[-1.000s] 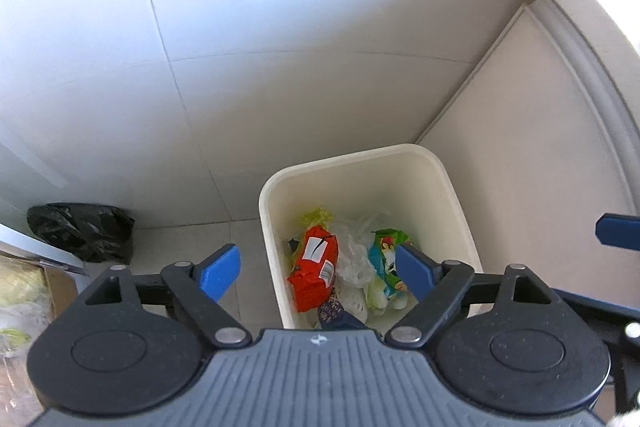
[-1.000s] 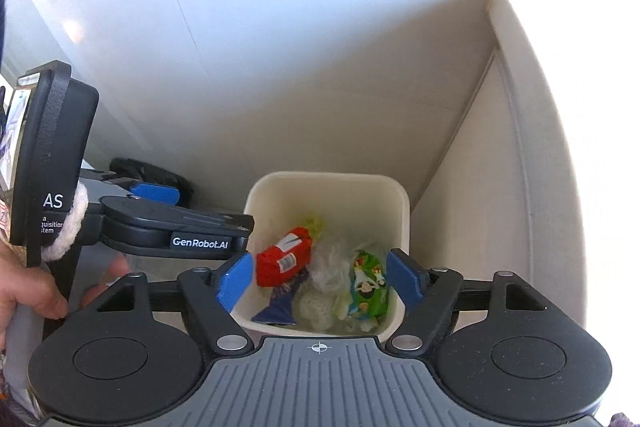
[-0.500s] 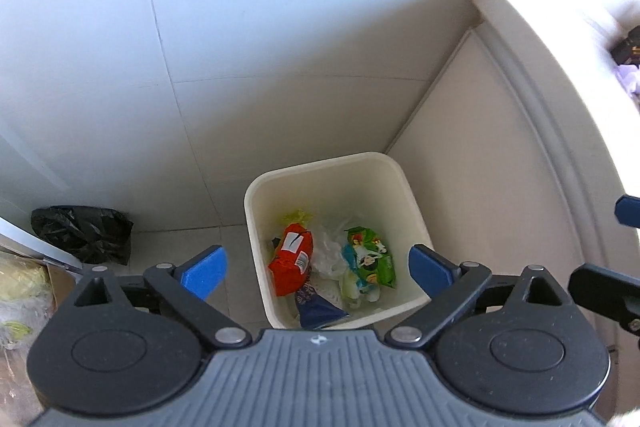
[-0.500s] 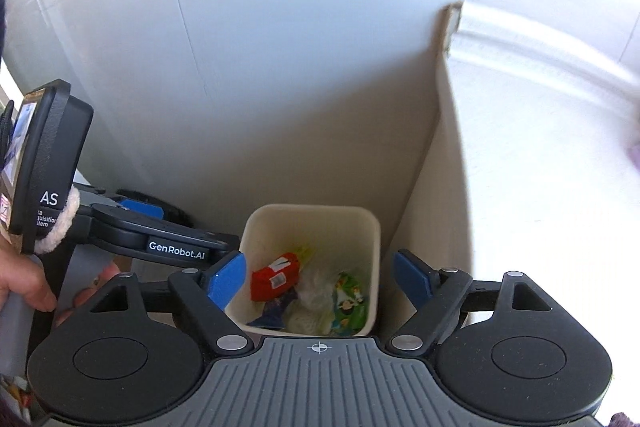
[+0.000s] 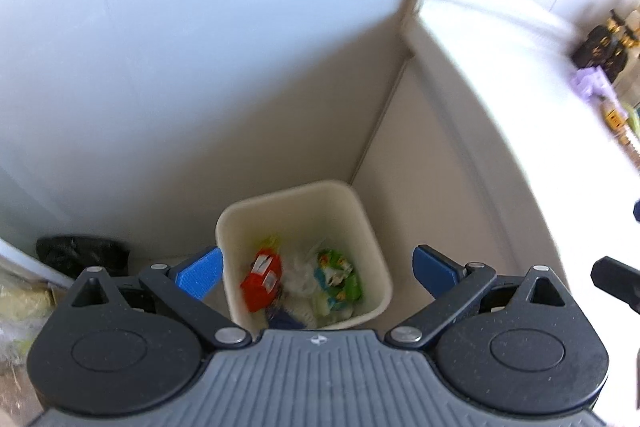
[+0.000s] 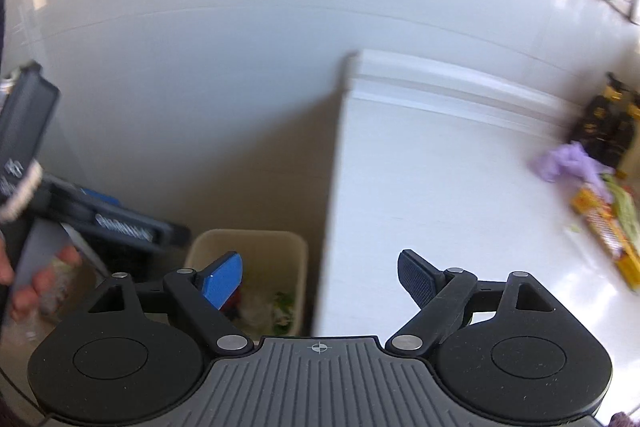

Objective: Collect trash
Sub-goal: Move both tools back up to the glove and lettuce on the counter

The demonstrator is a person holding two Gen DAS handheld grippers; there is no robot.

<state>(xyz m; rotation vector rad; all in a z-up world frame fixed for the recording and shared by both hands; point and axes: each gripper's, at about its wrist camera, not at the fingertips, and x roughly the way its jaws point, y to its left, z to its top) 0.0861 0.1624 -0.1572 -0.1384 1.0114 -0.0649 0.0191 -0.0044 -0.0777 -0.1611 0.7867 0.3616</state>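
Both grippers are rising away from the bin point(image 5: 304, 203), left gripper point(image 5: 316, 267) and right gripper point(image 6: 320, 279) fingers opening, empty, turning toward worktop point(image 6: 440, 187) litter point(image 6: 604, 223).

Both units same build: left gripper point(image 5: 316, 269) and right gripper point(image 6: 320, 277) have a grey ribbed centre housing with a small crosshair mark at its front edge, flanked by two black round-lobed plates with a circular recess each. Black linkage arms, silver pivot screws, triangular cut-outs. Blue textured fingertip pads point(image 5: 200, 273); the right unit's right pad reads darker, in shadow. Seen from the right wrist: left unit's black side bar carries blurred white lettering, white cord wrapped round its upright body, hand point(image 6: 44, 281) on the handle
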